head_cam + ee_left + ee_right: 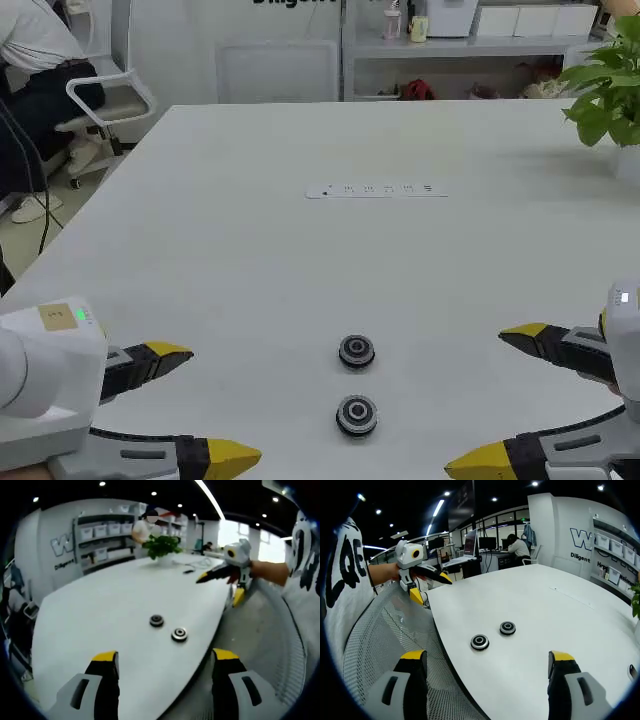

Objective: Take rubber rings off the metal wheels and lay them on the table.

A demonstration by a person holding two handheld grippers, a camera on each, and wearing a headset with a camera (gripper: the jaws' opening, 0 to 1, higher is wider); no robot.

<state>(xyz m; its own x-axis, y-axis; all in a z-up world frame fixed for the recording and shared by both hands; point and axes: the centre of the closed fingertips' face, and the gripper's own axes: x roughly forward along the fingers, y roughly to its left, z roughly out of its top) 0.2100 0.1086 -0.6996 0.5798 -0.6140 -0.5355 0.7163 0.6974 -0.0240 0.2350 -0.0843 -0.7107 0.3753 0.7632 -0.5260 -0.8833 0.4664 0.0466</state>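
Two small metal wheels with black rubber rings lie flat on the white table (300, 260), near its front edge. The far wheel (357, 351) (156, 621) (507, 628) sits just behind the near wheel (357, 415) (179, 635) (479, 642). My left gripper (205, 405) (165, 656) (432, 591) is open at the left of the wheels, well apart from them. On the other side my right gripper (495, 397) (487, 656) (218, 589) hangs open too, with nothing between its yellow-tipped fingers. Both point inward at the wheels.
A white power strip (377, 190) lies mid-table beyond the wheels. A potted plant (610, 90) stands at the far right corner. An office chair (105, 100) with a seated person is off the table's far left. Shelves line the back wall.
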